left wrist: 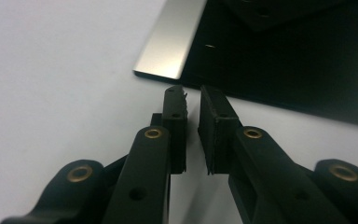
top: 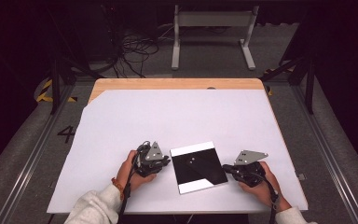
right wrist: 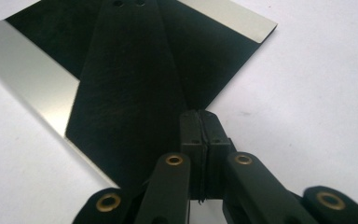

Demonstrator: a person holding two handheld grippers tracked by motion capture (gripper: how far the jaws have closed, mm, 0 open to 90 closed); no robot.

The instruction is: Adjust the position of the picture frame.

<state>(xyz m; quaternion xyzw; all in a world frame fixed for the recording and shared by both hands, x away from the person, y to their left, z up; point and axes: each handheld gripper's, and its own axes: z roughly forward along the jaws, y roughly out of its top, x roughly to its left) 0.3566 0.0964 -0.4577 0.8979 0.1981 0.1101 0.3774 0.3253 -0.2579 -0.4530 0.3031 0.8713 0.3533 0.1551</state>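
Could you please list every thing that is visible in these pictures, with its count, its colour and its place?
black plate: one, black with silver-white strips along two opposite edges, flat on the white sheet between the two grippers.
white sheet: one, white, covering most of the table.
table: one, light wood, bare along the far edge.
white frame: one, white, on the floor beyond the table.
cables: a tangle, black, on the floor beyond the table.
left gripper: one, black, left of the plate, jaws slightly apart, holding nothing.
right gripper: one, black, at the plate's right corner, jaws closed together.
hands: two, one on each gripper, in pale sleeves.
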